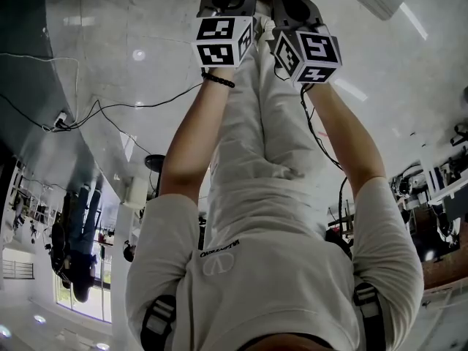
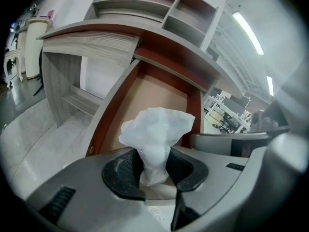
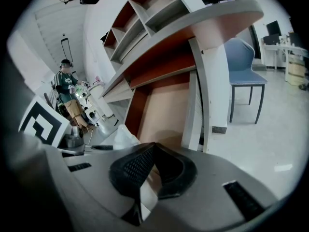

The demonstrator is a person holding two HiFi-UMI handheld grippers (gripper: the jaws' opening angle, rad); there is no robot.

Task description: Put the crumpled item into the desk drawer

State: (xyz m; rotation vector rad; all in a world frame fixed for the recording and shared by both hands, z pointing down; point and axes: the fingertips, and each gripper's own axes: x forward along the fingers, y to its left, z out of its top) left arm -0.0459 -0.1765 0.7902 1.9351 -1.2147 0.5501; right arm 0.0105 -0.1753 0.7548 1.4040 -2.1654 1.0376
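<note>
Left gripper [image 2: 154, 166] has the crumpled item [image 2: 157, 129] pinched between its jaws. It looks like a scrunched-up bit of thin white plastic or tissue, can't really say which. The black pads squeeze the narrow lower part from both sides and the puffy top sticks up above them.

It's sitting right over the open drawer [image 2: 161, 88]. You can see the tan bottom and the reddish-brown side walls straight behind it in the left gripper view. It's not lying in the drawer, the jaws have it. The drawer is pulled out from under the grey tabletop [image 2: 91, 30], and there's a set of shelves [image 2: 140, 4] with cubbyholes standing on top of that.

Right gripper [image 3: 153, 151] is close beside the left one, on its right, also pointed at the drawer. Its jaws are together at the tips with nothing between them. In the right gripper view you can spot the white item poking up just off to the left.

Head view is mostly the person's arms stretched forward with both marker cubes side by side. There's a blue chair [image 3: 244, 64] on the floor [image 3: 270, 144] to the right of the desk.
</note>
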